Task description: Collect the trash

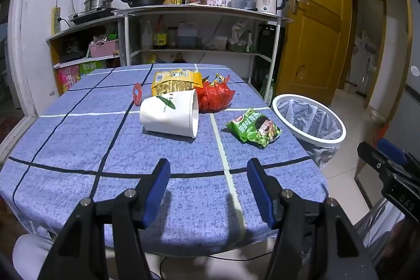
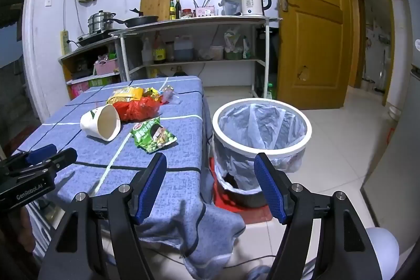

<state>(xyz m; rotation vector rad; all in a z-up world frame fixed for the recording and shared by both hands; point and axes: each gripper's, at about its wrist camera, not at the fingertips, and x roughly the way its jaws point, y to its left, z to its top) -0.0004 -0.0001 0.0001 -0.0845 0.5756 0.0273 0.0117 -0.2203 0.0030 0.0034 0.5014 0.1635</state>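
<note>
"GenRobot.AI" is printed in white on the side of the left gripper where it shows at the edge of the right wrist view; the white kettle on the shelf shows "55" on its front. The green snack packet carries white Chinese characters and a red logo (too small to read surely), and the white paper cup, lying on its side, bears a green leaf mark. Behind the cup lie a yellow bag and a crumpled red plastic bag, all on the blue checked tablecloth. The white-rimmed bin, lined with a clear bag, stands on the floor just beside the table.

Both grippers point forward and tilted downward. The left gripper hangs over the near table edge, jaws apart and empty. The right gripper hangs by the table corner facing the bin, jaws spread wide, grasping nothing.
</note>
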